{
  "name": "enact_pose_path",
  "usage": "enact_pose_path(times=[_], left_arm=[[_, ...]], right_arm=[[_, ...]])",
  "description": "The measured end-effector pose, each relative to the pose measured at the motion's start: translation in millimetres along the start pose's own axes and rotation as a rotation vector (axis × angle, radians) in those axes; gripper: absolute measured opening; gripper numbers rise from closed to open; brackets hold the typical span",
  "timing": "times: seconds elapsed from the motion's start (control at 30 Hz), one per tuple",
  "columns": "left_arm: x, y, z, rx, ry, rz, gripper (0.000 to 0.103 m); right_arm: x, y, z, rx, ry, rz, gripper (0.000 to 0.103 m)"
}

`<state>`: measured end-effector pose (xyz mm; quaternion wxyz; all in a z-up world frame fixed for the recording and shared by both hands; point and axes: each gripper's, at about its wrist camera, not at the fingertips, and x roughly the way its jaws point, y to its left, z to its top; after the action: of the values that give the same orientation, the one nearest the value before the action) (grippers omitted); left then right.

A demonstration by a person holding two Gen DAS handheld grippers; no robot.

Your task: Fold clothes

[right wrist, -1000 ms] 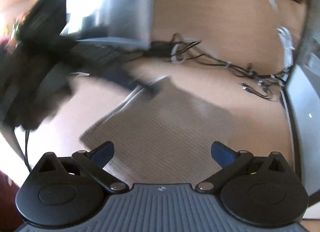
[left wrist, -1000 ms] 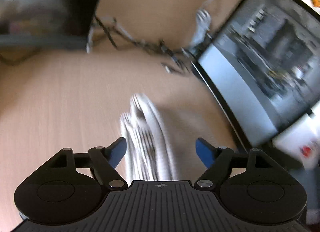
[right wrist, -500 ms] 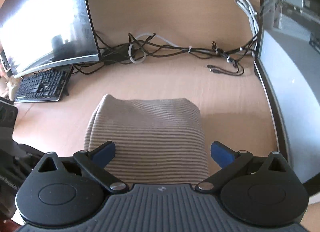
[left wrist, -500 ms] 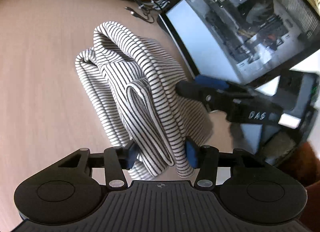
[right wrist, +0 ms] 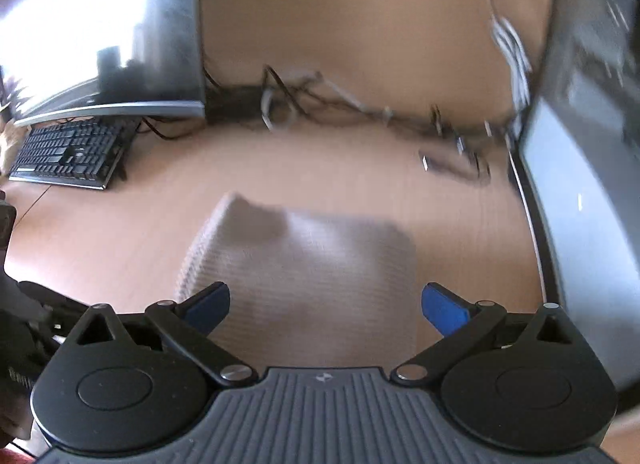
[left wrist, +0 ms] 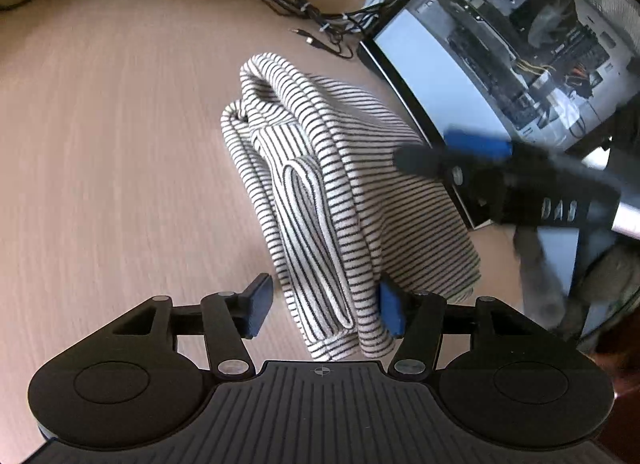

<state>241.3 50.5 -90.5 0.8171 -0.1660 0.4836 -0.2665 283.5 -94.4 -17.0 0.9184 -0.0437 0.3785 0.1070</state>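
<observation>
Striped garment (left wrist: 332, 191) folded, left tool (left wrist: 326, 310) half-open around its edge

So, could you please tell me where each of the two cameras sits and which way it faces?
Left wrist: sits on the left gripper, looking forward and down along its jaws at the striped garment on the wooden desk; its own open jaws show, and the right gripper reaches in from the right.
Right wrist: sits on the right gripper, facing across the desk toward the cables, monitor and keyboard; its own open jaws show.
Shared: the garment, desk and cables.
</observation>
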Motion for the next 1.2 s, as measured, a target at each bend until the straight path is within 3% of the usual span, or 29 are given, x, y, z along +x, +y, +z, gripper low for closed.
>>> enact_pose_path(times=[0.07, 0.23, 0.33, 0.47, 0.53, 0.6, 0.67, 0.73, 0.87, 0.93, 1.0, 1.2], left_arm=[[0, -2, 0, 0.008, -0.005, 0.022, 0.074], [-9, -7, 8, 0.006, -0.034, 0.048, 0.074], [-18, -12, 16, 0.01, -0.058, 0.057, 0.067], [-19, -25, 28, 0.056, -0.078, 0.047, 0.066], [-9, -29, 31, 0.118, -0.061, 0.104, 0.06], [0, -28, 30, 0.156, -0.041, 0.151, 0.063], [4, -25, 29, 0.15, -0.037, 0.16, 0.066], [5, -26, 29, 0.162, -0.041, 0.174, 0.068], [5, -32, 26, 0.198, -0.049, 0.206, 0.071], [4, -34, 25, 0.215, -0.053, 0.222, 0.071], [5, -37, 24, 0.229, -0.054, 0.232, 0.072], [5, -30, 24, 0.179, -0.052, 0.208, 0.073]], right_arm=[[16, 10, 7, -0.058, 0.032, -0.052, 0.103], [63, 20, 5, -0.079, 0.103, -0.101, 0.103], [63, 18, 8, -0.05, 0.106, -0.096, 0.103], [59, 12, 9, -0.019, 0.098, -0.067, 0.103], [50, 2, 11, 0.025, 0.075, -0.036, 0.103], [38, -9, 14, 0.068, 0.034, -0.01, 0.103], [27, -19, 15, 0.083, -0.021, -0.054, 0.097], [28, -31, 14, 0.106, -0.031, -0.105, 0.075], [54, -50, 3, 0.159, 0.03, -0.158, 0.071], [68, -52, -3, 0.168, 0.056, -0.153, 0.078], [63, -53, -1, 0.18, 0.055, -0.14, 0.078], [2, -50, -18, 0.15, 0.01, 0.014, 0.083]])
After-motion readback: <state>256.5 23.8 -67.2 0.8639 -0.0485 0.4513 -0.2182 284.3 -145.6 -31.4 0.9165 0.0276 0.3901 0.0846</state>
